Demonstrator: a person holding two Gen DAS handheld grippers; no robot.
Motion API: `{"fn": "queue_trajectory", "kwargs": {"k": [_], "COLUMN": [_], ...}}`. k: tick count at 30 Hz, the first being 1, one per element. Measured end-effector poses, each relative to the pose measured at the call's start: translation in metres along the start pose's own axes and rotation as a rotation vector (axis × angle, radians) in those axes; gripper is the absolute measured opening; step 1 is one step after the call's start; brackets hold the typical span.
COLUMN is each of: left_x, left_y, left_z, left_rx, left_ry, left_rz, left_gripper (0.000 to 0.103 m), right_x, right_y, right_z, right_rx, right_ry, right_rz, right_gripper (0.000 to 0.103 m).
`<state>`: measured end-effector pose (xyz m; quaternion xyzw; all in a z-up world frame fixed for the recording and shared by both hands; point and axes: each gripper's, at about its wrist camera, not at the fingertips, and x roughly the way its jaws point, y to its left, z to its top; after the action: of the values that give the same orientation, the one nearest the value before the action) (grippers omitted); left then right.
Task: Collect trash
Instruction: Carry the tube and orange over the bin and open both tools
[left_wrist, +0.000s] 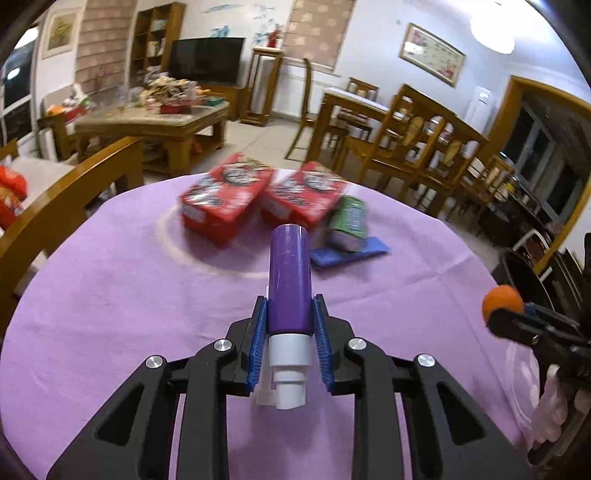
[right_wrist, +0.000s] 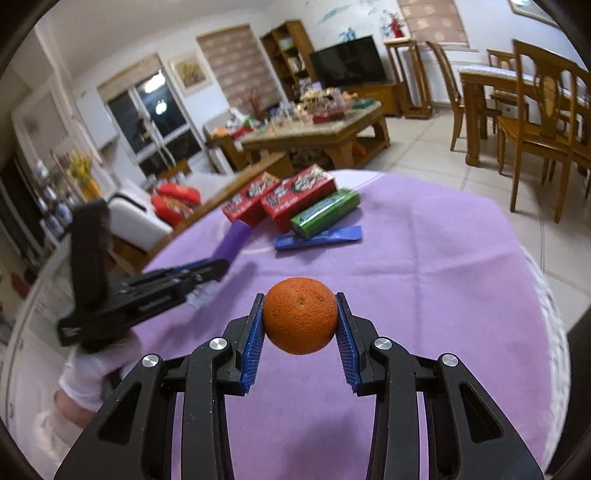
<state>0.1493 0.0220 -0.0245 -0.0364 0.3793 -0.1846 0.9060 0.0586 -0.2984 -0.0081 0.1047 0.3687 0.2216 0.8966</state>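
My left gripper is shut on a purple spray bottle with a white nozzle end, held above the purple tablecloth; the bottle also shows in the right wrist view. My right gripper is shut on an orange, held above the cloth; the orange shows at the right edge of the left wrist view. Two red boxes, a green packet and a blue wrapper lie at the far side of the table.
A dark bin stands past the table's right edge. A wooden chair back is at the left. A cluttered coffee table and dining chairs stand beyond.
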Motion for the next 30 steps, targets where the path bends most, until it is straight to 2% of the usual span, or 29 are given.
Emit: {"fn": "queue_trajectory", "kwargs": {"k": [6,10,17,22,28,30], "left_x": [-0.025,-0.040,-0.040,-0.015,0.029,0.041], "left_y": [-0.056,-0.101,-0.206,-0.279,-0.354,-0.370], "left_z": [-0.005,-0.009,-0.014,-0.023,-0.040,-0.045], "left_rx": [0.080,0.137,0.242,0.306,0.362,0.368], "left_ry": [-0.078,-0.132,-0.184,-0.159,-0.062,-0.029], "left_rz": [-0.069,-0.133,-0.278,-0.376,-0.473,-0.483], "left_gripper": [0.025,0.025,0.025,0.025,0.025,0.025], "right_x": [-0.067,-0.113,-0.189,-0.233,-0.269,-0.275], "right_y": [-0.023,-0.046,-0.110,-0.167,-0.231,-0.247], "right_z": [-0.022,-0.033,-0.048,-0.062,-0.083,-0.089], "right_rx": [0.078,0.107,0.200,0.299,0.383,0.401], "right_ry": [-0.139,-0.241,-0.395,-0.476,-0.527,-0.531], "right_rz": [0.000,-0.043,-0.126,-0.194,-0.274,-0.292], "right_gripper": [0.036,0.036,0.037,0.037,0.037,0.037]}}
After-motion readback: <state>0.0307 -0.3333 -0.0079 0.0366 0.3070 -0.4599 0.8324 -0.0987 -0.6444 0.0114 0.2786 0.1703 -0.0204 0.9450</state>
